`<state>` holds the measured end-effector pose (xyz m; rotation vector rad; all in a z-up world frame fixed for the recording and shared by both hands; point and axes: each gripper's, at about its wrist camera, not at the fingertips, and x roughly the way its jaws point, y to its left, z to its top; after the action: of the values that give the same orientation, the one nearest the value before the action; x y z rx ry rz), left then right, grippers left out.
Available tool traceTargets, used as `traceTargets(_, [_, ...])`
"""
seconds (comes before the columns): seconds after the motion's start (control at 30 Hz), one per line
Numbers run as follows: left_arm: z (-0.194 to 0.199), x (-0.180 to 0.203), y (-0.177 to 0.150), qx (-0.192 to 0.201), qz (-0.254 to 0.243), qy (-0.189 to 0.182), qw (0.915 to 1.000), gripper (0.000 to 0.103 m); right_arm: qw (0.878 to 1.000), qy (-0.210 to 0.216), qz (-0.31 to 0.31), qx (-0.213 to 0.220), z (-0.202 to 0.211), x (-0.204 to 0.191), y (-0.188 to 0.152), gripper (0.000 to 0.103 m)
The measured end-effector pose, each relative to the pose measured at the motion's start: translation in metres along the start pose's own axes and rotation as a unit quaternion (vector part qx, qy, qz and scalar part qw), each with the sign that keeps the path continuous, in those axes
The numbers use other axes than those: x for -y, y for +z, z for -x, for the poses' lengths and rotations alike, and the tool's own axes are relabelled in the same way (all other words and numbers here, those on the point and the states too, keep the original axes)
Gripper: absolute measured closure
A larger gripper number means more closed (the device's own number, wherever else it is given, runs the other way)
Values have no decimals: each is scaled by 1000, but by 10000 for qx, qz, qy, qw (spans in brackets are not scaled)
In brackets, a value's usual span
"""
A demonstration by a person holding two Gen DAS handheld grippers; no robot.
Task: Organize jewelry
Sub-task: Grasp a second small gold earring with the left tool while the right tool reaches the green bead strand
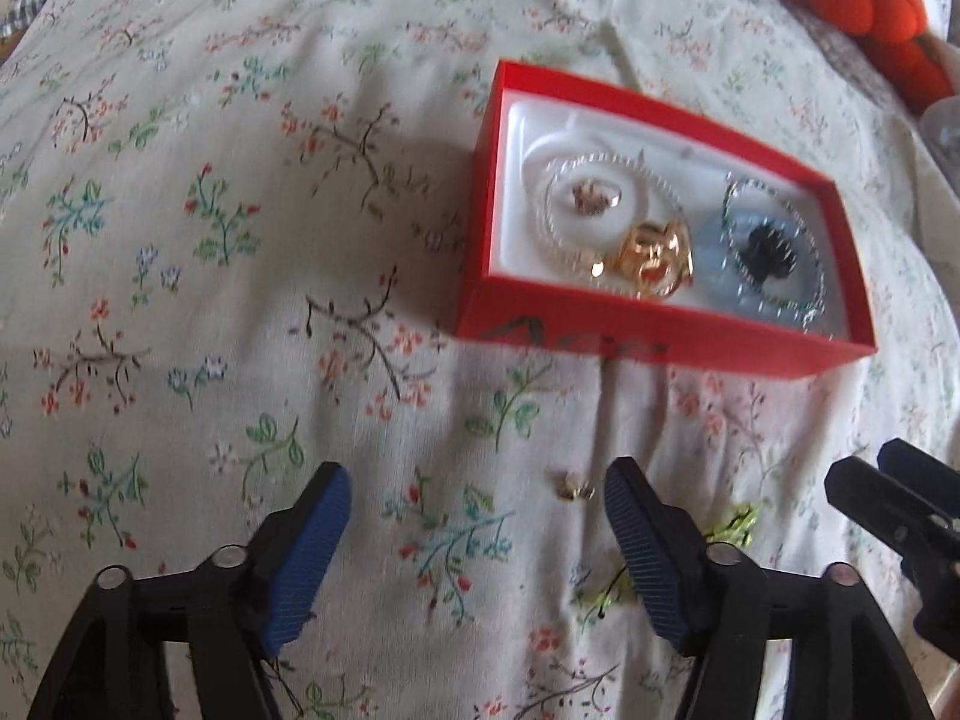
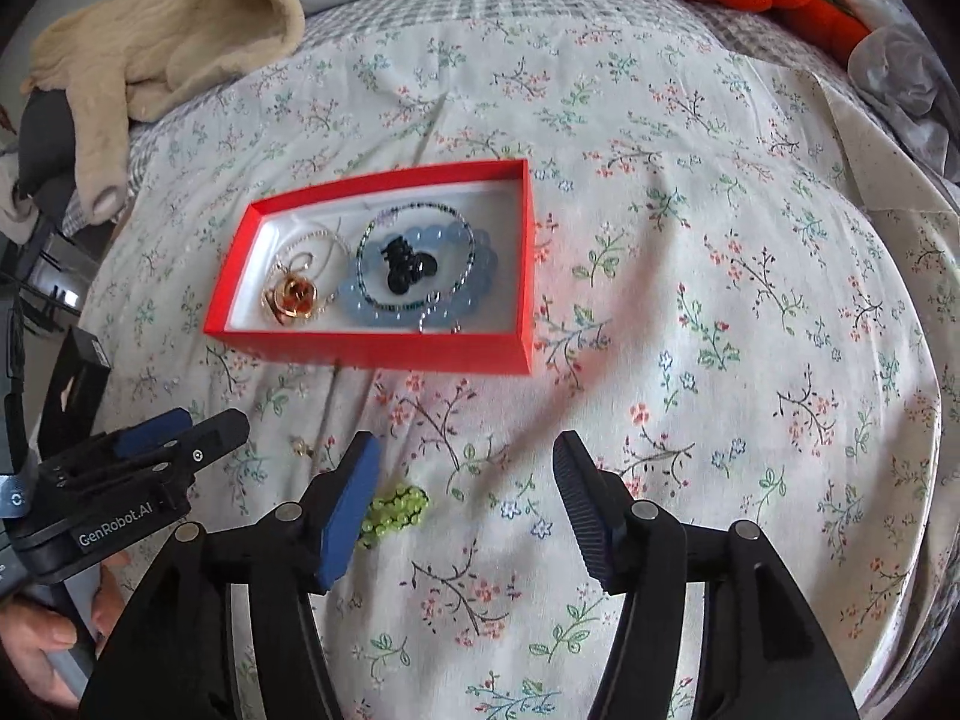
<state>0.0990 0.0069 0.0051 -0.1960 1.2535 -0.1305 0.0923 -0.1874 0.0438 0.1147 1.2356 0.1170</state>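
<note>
Gathering the loose pieces into the red box point(image 2: 372, 354) looks like the step in hand, and most of it is already done. Both claws are hanging over the flowered bedspread point(image 2: 690, 276) with their jaws spread wide and nothing between them: the left claw point(image 1: 477, 531) is pointing down at a small gold earring or charm point(image 1: 575, 489) lying just inside its right finger, and the right claw point(image 2: 465, 498) is hovering with a green bead bracelet point(image 2: 393, 513) lying just beside its left finger.

Sitting a little beyond both claws, the box is resting on the bed with its white lining showing. Inside it, a thin silvery chain point(image 1: 600, 177) is looping round the left end, with a small brownish piece point(image 1: 591, 195) lying inside the loop. A gold rose-shaped pendant point(image 2: 292, 299) is lying near the front wall, and a pale blue bead bracelet point(image 2: 420, 300) is filling the right half, with a dark-beaded strand point(image 2: 414, 258) circling over it and a black clustered piece point(image 2: 405, 269) in the middle.

Judging from this, the next move is calling for one claw to be centred over a loose piece, lowered onto the soft cloth, and closed. The gold piece is tiny and lying flat, so pinching it without catching the fabric may be the harder of the two pickups.
</note>
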Motion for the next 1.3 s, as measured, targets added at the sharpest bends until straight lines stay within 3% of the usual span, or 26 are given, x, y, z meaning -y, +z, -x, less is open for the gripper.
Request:
traceTargets(0.33, [-5,1,-15,-248,178,-345,9989,22,9988,-185,-7,-454,-17,-1,-25,38])
traceTargets(0.43, [-10,2,-15,-306,269,-618,9973,39,9987,-199,-30,-460,-16,0,-28,38])
traceTargets(0.5, [-15,3,-12,-381,362,-868,9948,61,9986,-201,-53,-482,-18,0,-28,38])
traceTargets(0.6, [-24,3,-6,-434,448,-978,9932,75,9985,-146,-132,-520,-19,3,-27,38])
traceTargets(1.0, [-43,19,10,-551,336,-892,9939,97,9978,-171,-147,-617,-29,10,-22,38])
traceTargets(1.3, [-46,32,13,-532,237,-688,9959,102,9976,-203,-150,-638,-30,16,-23,38])
